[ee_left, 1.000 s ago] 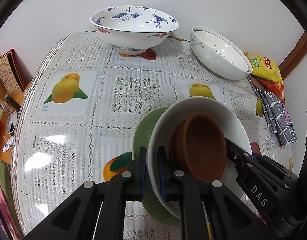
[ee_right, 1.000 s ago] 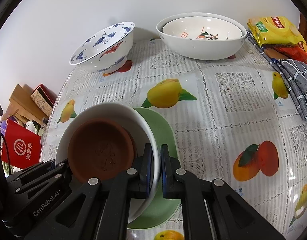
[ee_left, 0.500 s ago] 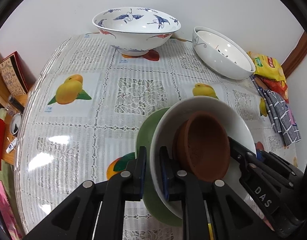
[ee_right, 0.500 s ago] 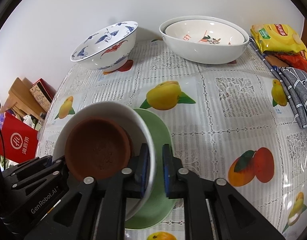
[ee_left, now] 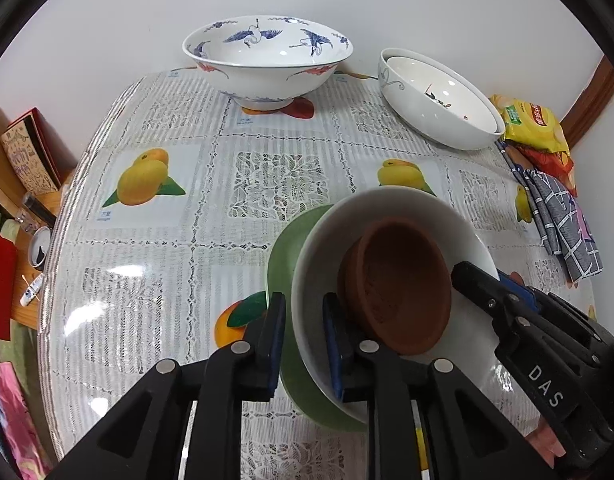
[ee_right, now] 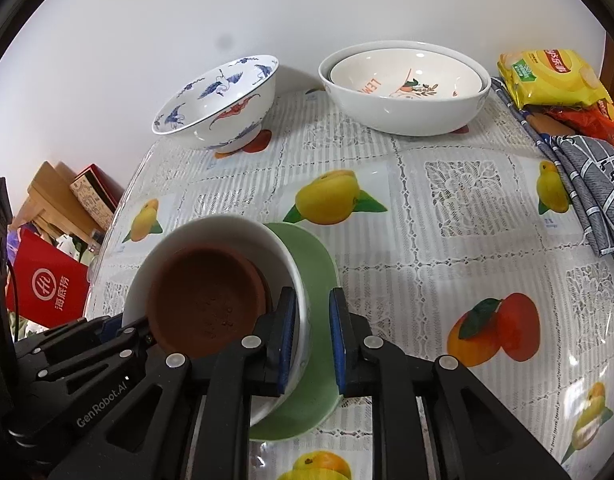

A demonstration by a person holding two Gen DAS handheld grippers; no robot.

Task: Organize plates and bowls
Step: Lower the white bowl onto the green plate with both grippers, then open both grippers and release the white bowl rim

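Observation:
A white bowl (ee_left: 391,204) (ee_right: 223,232) holding a brown clay saucer (ee_left: 399,280) (ee_right: 207,300) sits on a green plate (ee_left: 285,248) (ee_right: 319,264) on the fruit-print tablecloth. My left gripper (ee_left: 305,336) straddles the bowl's near-left rim. Its jaws are opening and the pads stand a little off the wall. My right gripper (ee_right: 312,336) straddles the opposite rim, jaws also opening, with green plate showing between the bowl and the outer pad. Each gripper shows in the other's view, the right gripper (ee_left: 487,292) and the left gripper (ee_right: 119,332).
At the back by the wall stand a blue-and-white crane bowl (ee_left: 267,60) (ee_right: 219,104) and two nested white bowls (ee_left: 439,100) (ee_right: 403,84). Snack bags (ee_left: 531,124) (ee_right: 555,76) and a grey checked cloth (ee_left: 563,216) (ee_right: 587,184) lie at the right. The table's left edge drops to a red bag (ee_right: 51,284).
Both pairs of jaws were pinched on the white bowl's rim and have since parted from it. Neither hand has visibly shifted, and the stack stays where it was.

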